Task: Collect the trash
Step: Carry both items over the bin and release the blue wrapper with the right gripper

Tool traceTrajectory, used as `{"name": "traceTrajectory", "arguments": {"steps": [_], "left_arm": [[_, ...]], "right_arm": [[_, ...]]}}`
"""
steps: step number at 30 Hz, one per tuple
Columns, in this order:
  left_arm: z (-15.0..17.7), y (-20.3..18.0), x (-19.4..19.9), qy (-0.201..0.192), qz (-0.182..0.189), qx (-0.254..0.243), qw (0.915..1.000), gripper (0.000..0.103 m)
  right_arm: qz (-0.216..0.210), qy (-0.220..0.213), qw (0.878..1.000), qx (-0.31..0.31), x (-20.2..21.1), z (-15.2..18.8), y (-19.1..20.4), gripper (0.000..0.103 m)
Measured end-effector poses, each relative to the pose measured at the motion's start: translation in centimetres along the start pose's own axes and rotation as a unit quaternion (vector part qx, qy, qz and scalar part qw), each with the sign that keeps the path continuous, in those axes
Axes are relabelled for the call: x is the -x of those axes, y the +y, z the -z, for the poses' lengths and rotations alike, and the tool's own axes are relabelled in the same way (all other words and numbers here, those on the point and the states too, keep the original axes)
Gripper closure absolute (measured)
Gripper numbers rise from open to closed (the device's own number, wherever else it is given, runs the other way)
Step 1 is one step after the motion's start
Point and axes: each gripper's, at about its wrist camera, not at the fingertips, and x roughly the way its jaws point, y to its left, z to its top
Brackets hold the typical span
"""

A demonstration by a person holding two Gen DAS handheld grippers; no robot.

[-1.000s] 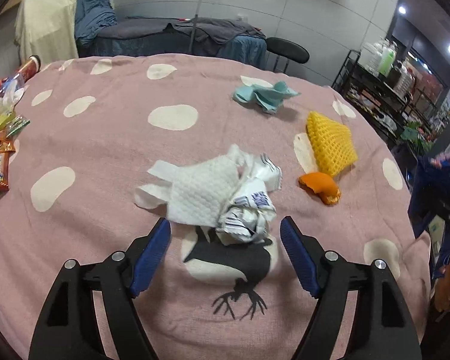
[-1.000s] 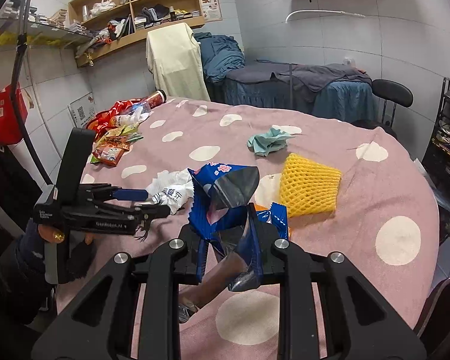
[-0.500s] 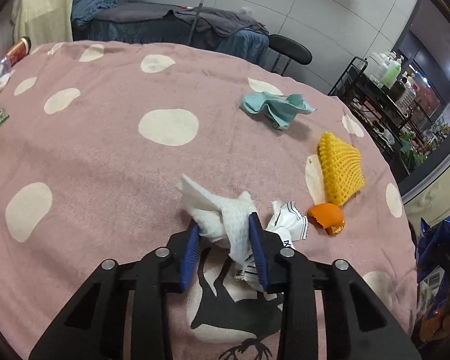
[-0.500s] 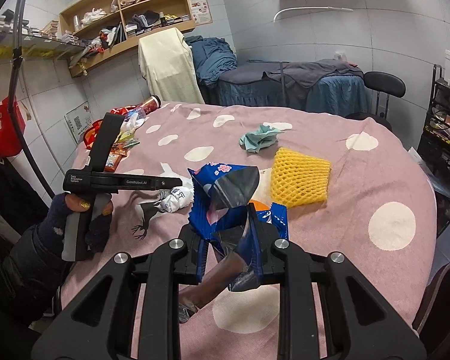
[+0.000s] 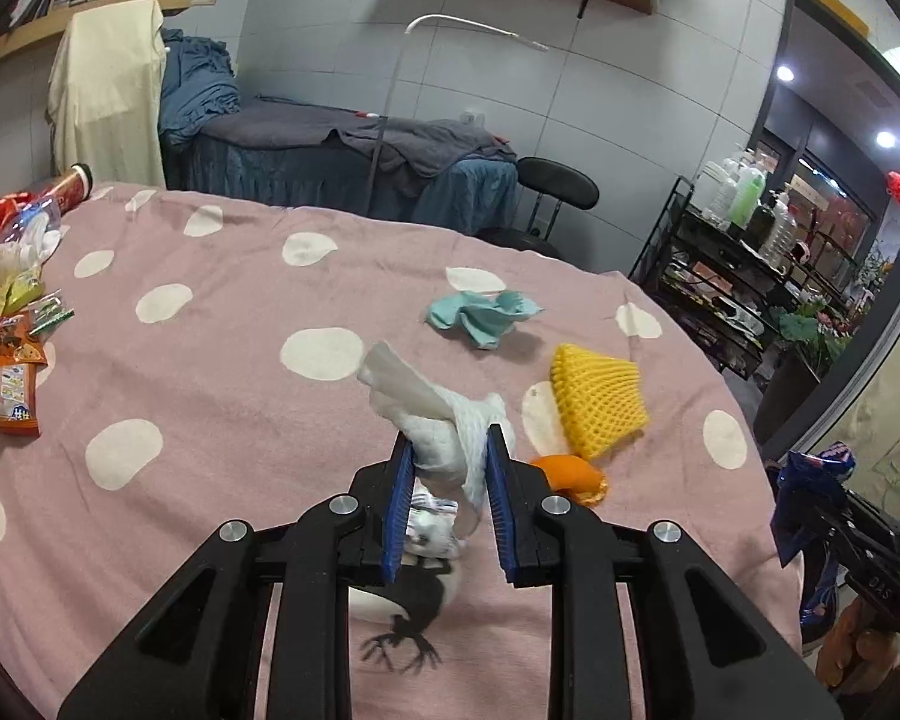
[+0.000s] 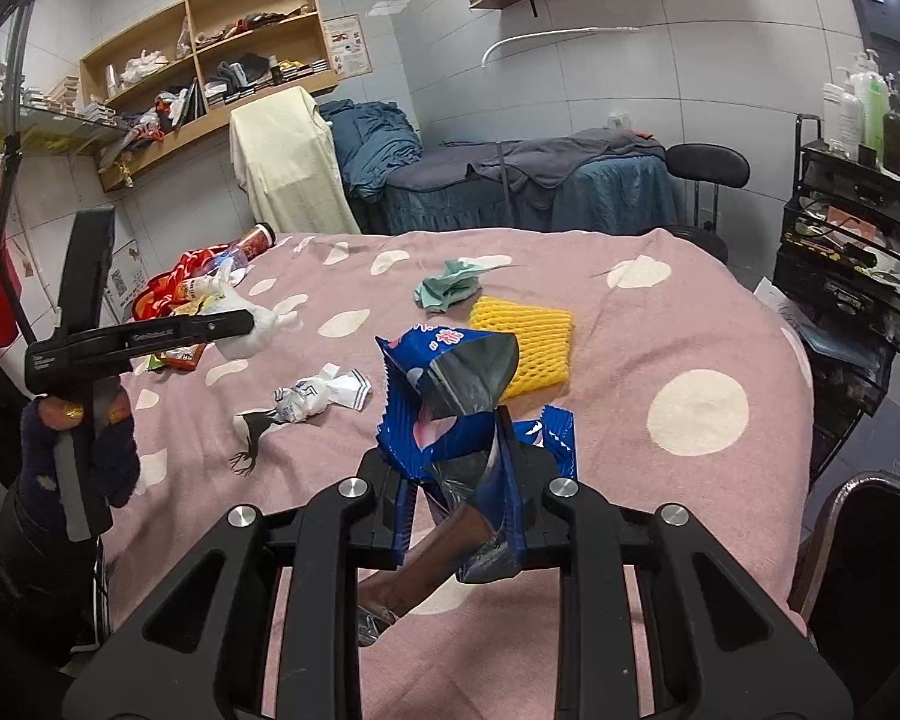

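Left wrist view: the left gripper (image 5: 449, 468) has just been closing, and its blue-padded fingers (image 5: 399, 498) now pinch a crumpled white paper towel (image 5: 435, 414), which fans up and out past the tips. A crumpled white printed wrapper (image 5: 429, 531) shows low between the fingers; whether it is held cannot be told here. The round surface (image 5: 210, 396) carries a pink cloth with white dots. Taking the yellow foam fruit net (image 5: 597, 399) as landmark: a piece of orange peel (image 5: 570, 474) lies just below its near corner, and a crumpled teal cloth (image 5: 480, 315) sits beyond it, up and left. A heap of snack packets (image 5: 6, 324) lies far to its left at the surface edge. The right gripper's blue bag (image 5: 810, 498) shows at the right frame edge.

Right wrist view: the right gripper (image 6: 459, 480) is clamped on a crinkled blue snack bag with silver lining (image 6: 444, 396), fingers pressed tight against it. The yellow foam fruit net (image 6: 525, 342) lies just beyond the bag, with the teal cloth (image 6: 450, 288) behind it. Left of the net, the white printed wrapper (image 6: 318, 396) rests on the pink cloth, free of any gripper. Farther left, a dark-gloved hand (image 6: 78, 450) holds the left gripper (image 6: 246, 324) above the surface, with the white paper towel (image 6: 258, 327) hanging from its tip.
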Motion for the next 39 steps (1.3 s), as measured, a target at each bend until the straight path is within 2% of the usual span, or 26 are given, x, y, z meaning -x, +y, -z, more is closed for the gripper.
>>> {"name": "traceTrajectory", "arguments": {"steps": [6,14,19,24,31,32,34,35,36,39], "left_arm": [[1.7,-7.6,0.0,-0.005,0.047,-0.074,0.9962,0.079],[3.5,-16.1,-1.4,0.013,0.117,-0.152,0.9813,0.079],[4.5,-19.7,-2.4,0.025,0.144,-0.184,0.9721,0.079],[5.1,-22.3,-3.2,0.035,0.162,-0.207,0.9642,0.079],[6.1,-25.0,-4.7,0.060,0.178,-0.225,0.9561,0.079],[6.2,-25.3,-4.7,0.063,0.180,-0.226,0.9552,0.079],[6.6,-26.0,-5.0,0.067,0.183,-0.234,0.9525,0.079],[6.8,-26.3,-5.1,0.068,0.183,-0.238,0.9512,0.079],[6.9,-26.5,-5.1,0.069,0.184,-0.241,0.9504,0.079],[7.4,-27.4,-5.7,0.079,0.190,-0.248,0.9467,0.079]], "right_arm": [[0.041,-0.012,0.999,-0.027,2.7,1.0,-2.7,0.079],[0.115,-0.027,0.989,-0.086,6.6,2.9,-8.1,0.079],[0.187,-0.026,0.974,-0.122,8.9,4.9,-12.2,0.079],[0.249,-0.001,0.957,-0.152,9.6,6.9,-15.8,0.079],[0.273,0.050,0.934,-0.226,8.6,10.5,-20.7,0.078],[0.273,0.055,0.931,-0.236,8.4,11.0,-21.3,0.073],[0.272,0.058,0.927,-0.252,8.1,11.9,-22.1,0.049],[0.275,0.057,0.924,-0.261,8.0,12.3,-22.4,0.026],[0.278,0.051,0.921,-0.267,8.2,12.6,-22.5,0.013],[0.280,0.046,0.918,-0.278,8.4,13.1,-22.8,0.013]]}}
